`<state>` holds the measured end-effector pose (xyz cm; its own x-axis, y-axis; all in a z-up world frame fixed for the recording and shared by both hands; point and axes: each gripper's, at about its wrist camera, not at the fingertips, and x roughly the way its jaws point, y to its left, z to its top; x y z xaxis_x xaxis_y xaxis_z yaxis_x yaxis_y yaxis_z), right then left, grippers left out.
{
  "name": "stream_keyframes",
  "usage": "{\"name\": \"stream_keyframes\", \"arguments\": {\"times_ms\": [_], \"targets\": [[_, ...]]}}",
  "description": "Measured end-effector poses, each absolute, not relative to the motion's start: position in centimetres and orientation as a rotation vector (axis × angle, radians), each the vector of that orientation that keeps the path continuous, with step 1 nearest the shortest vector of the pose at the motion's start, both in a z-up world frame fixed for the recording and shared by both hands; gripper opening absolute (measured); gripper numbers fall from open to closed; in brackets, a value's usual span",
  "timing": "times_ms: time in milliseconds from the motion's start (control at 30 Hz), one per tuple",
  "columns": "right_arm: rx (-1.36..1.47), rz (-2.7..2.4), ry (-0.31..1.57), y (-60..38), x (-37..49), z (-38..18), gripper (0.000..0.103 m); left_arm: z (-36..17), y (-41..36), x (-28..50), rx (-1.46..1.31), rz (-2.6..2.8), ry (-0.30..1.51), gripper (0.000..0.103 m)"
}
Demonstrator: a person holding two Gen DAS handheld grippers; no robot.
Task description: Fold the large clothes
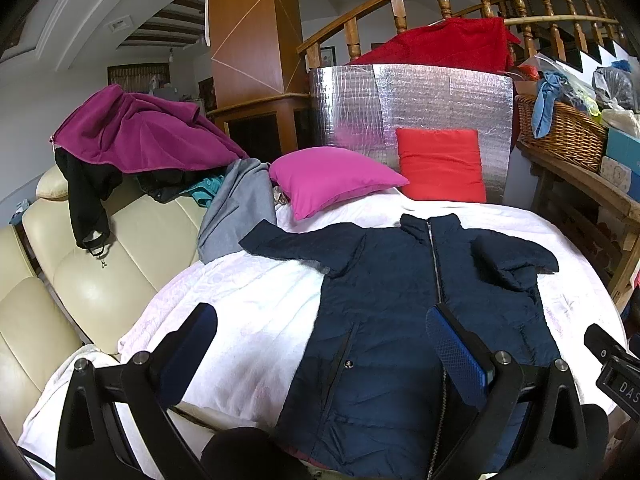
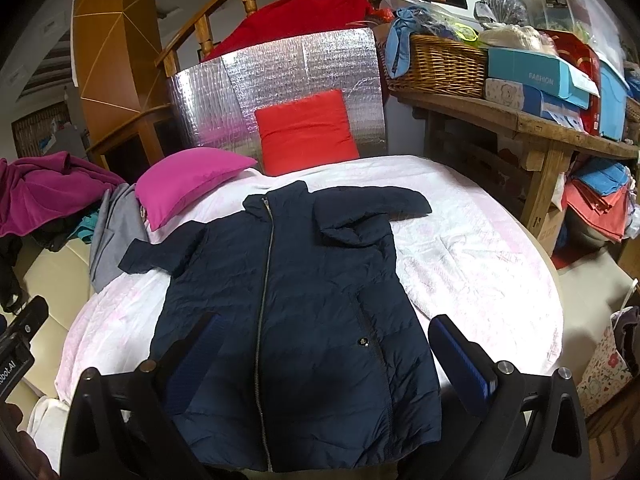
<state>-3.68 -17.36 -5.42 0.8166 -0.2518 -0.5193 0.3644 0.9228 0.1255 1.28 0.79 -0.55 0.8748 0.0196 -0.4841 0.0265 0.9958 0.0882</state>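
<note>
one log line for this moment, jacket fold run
stage: pre-fold | navy jacket: flat on white sheet, zipped, one sleeve folded in | left gripper: open, empty | right gripper: open, empty

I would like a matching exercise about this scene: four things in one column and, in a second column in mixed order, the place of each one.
Things:
1. navy puffer jacket
2. red cushion
3. magenta fleece
4. wicker basket

Places:
A. draped over the back of the cream sofa
B. on the wooden shelf, at the right
C. spread flat on the white sheet, zipper closed
D. leaning against the silver foil panel

Pairs: 1-C, 2-D, 3-A, 4-B
</note>
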Motion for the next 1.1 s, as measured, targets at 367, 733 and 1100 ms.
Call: {"name": "stream_keyframes", "arguments": {"times_ms": [367,733,1100], "targets": [[0.238,-0.330,0.568,-17.5,-3.6,-5.7,0.103,-0.7,0.8,1.4,0.093,-0.003,0.509,0.103],[0.230,-0.339,0.594,-18.1,-3.0,-5.9,0.103,-1.0,0.6,2.1,0.102,0.001,0.522,0.103],[0.314,-0.325,0.591,-23.8,1.8,-6.0,0.103,-4.4,-1.5,11.3,0.090,-0.088,0.703,0.103]]}}
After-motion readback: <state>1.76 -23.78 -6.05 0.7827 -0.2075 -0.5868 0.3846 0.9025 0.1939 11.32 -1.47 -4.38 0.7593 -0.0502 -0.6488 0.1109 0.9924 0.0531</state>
